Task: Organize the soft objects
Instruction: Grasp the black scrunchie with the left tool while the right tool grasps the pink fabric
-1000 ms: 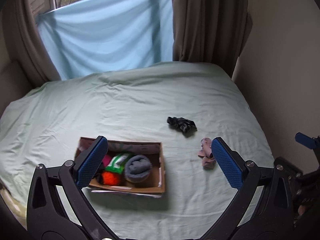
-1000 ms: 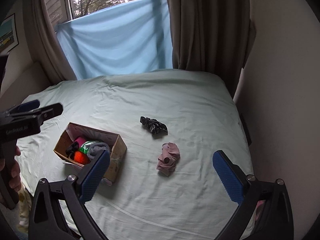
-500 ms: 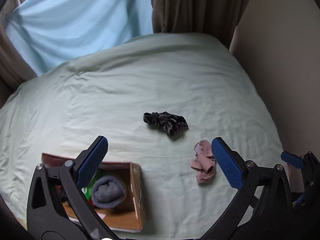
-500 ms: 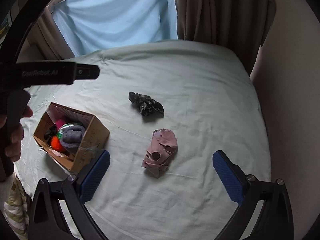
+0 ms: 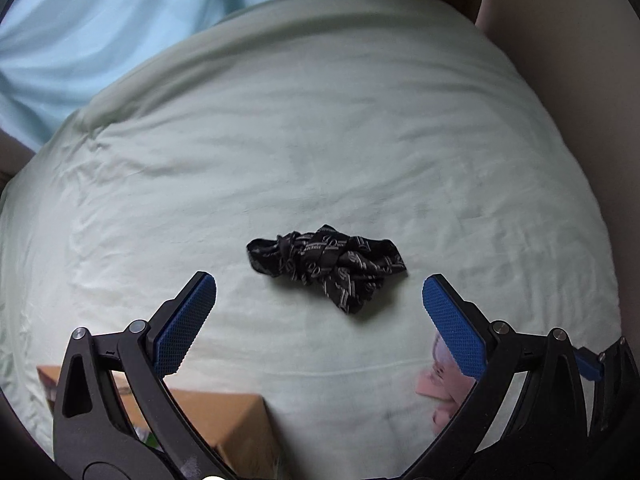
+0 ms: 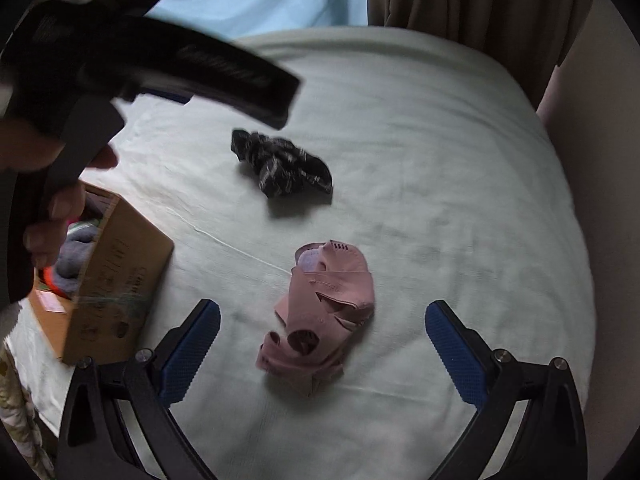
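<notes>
A crumpled black patterned cloth (image 5: 326, 267) lies on the pale green bed (image 5: 320, 128); it also shows in the right wrist view (image 6: 282, 164). My left gripper (image 5: 319, 286) is open and empty, just short of the black cloth. A pink garment (image 6: 324, 312) lies nearer the front, partly hidden behind my left gripper's right finger in the left wrist view (image 5: 436, 380). My right gripper (image 6: 322, 316) is open and empty, its fingers either side of the pink garment, above it. A cardboard box (image 6: 108, 280) holding soft items stands at the left.
The box corner shows at the bottom of the left wrist view (image 5: 236, 420). A light blue sheet (image 5: 100, 32) and brown curtains (image 6: 460, 0) hang behind the bed. A wall (image 6: 600, 120) runs along the bed's right edge. The left tool's body crosses the right wrist view's upper left.
Both grippers have moved forward and down over the bed. The left has closed in on the black cloth, the right on the pink garment. The box has slid to the views' lower left.
</notes>
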`<action>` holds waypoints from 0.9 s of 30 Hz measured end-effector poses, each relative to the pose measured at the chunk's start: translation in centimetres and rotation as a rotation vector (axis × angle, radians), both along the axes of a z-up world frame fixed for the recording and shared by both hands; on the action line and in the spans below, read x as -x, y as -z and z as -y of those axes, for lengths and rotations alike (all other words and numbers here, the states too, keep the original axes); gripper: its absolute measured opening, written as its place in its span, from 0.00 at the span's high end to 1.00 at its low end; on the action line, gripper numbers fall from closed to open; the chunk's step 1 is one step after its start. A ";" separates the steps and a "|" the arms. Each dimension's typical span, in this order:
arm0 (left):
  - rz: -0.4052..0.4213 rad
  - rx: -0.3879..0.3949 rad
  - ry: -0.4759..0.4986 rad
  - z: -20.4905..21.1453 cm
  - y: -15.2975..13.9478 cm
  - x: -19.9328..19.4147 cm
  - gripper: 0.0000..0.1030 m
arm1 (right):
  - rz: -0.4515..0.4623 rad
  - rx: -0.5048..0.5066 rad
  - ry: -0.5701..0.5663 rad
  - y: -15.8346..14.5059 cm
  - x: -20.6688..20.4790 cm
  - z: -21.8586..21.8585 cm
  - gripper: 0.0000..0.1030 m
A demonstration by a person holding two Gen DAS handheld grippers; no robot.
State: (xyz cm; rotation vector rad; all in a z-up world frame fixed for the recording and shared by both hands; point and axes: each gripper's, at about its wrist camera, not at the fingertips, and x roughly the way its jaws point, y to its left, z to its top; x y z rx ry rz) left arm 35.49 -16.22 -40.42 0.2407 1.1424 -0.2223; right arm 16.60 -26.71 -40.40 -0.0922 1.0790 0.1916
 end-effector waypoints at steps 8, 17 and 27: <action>-0.074 -0.049 0.014 1.1 5.7 -3.4 0.00 | -0.049 0.031 -0.008 4.2 -2.0 -0.8 0.15; -0.124 -0.097 0.007 0.9 9.3 -5.4 0.15 | -0.071 0.045 -0.015 6.1 -2.4 -1.4 0.28; -0.163 -0.015 -0.031 -1.7 8.8 -5.6 0.52 | -0.071 0.073 0.016 6.2 -3.5 -0.7 0.63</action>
